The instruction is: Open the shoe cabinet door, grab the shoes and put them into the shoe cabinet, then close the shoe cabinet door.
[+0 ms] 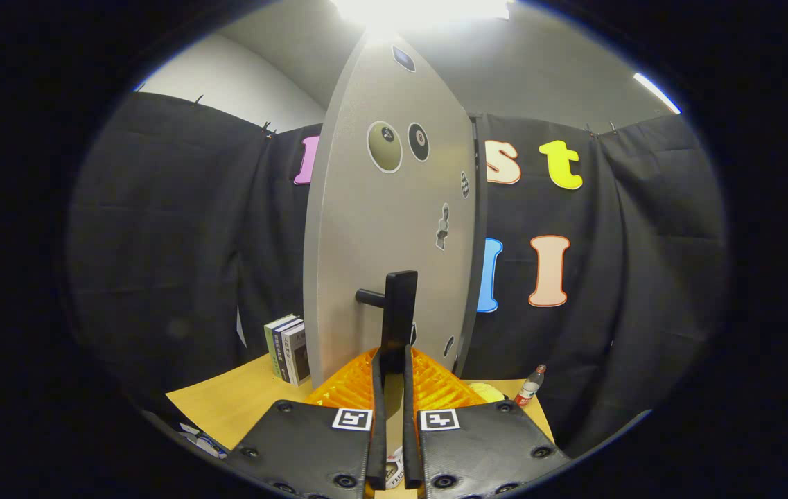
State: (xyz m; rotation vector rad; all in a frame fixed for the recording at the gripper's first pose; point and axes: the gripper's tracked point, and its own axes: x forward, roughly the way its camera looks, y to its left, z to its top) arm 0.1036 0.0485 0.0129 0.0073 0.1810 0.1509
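The grey shoe cabinet door (pixel 387 229) stands tall just ahead of me, swung so that I see its stickered face at a slant. A black vertical bar handle (pixel 399 305) sticks out from it on a short stub. My gripper (pixel 394 355) is shut on the lower end of that handle, its orange fingers (pixel 355 384) pressing it from both sides with only a narrow gap between them.
The cabinet stands on a wooden table (pixel 241 405). Three upright books (pixel 287 350) are left of the door's foot. A small bottle with a red label (pixel 529 386) and a yellow object (pixel 487 391) lie to the right. Black cloth walls surround the table.
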